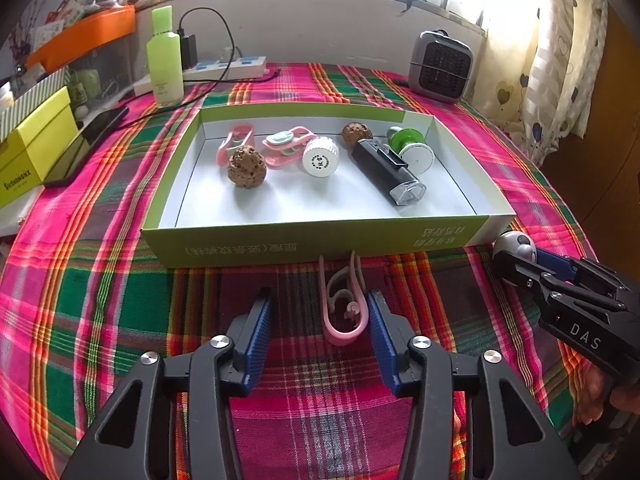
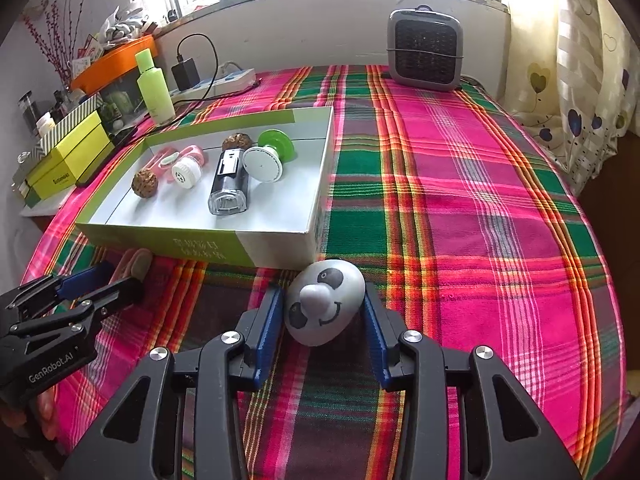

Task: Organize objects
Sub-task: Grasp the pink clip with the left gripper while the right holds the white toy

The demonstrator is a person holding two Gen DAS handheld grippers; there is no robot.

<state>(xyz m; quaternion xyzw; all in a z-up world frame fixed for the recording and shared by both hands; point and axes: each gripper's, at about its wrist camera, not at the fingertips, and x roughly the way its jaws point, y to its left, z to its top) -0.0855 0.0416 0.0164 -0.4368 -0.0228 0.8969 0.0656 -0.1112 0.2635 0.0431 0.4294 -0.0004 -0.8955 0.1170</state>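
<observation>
The box (image 1: pixel 316 240) sat on the counter; the panda stone (image 2: pixel 326 306) before its corner looked heavy and slick, the right gripper (image 2: pixel 325 330) clamped across its middle; the springy pink clip (image 1: pixel 343 308) lay unpinched between the left gripper (image 1: pixel 320 334) pads

Both cams sit on claws, tilted down, facing window, close to plaid desk (image 1: pixel 120 280). Left cam centred before green tray (image 1: pixel 312 240); right cam further right. Shared: tray, heater (image 2: pixel 426 50), bottle (image 2: pixel 154 84), each other's claw.
</observation>
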